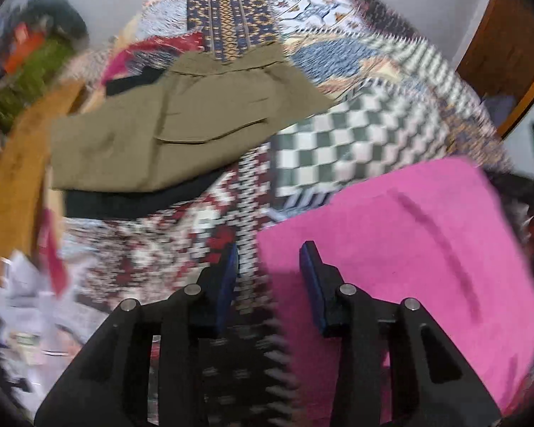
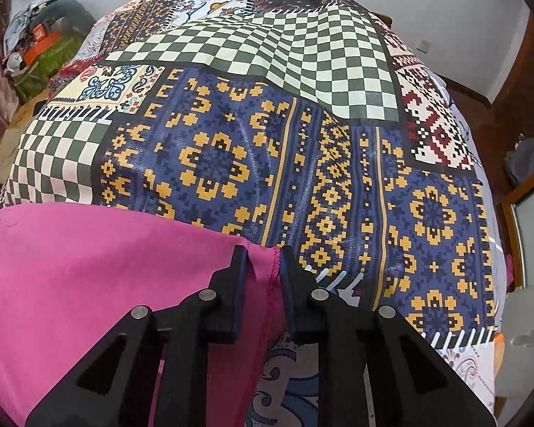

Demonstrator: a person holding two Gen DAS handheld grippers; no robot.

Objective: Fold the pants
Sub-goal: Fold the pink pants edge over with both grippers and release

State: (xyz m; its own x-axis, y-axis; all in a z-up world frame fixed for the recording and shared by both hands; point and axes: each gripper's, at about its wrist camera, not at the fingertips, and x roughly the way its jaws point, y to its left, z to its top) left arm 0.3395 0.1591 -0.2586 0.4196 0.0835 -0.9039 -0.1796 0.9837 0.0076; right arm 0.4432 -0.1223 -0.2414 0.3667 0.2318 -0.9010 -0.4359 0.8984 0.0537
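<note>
Pink pants lie flat on the patterned bedspread. My left gripper is open, its fingers straddling the pants' left edge just above the cloth, holding nothing. The left view is blurred by motion. In the right wrist view the pink pants fill the lower left. My right gripper is open a little, and the stitched right edge of the pants stands between its fingers; I cannot tell if the pads touch it.
Folded olive pants rest on a black garment at the bed's left. A mustard cloth and clutter lie further left. A wooden door is at the right. The bedspread stretches ahead of the right gripper.
</note>
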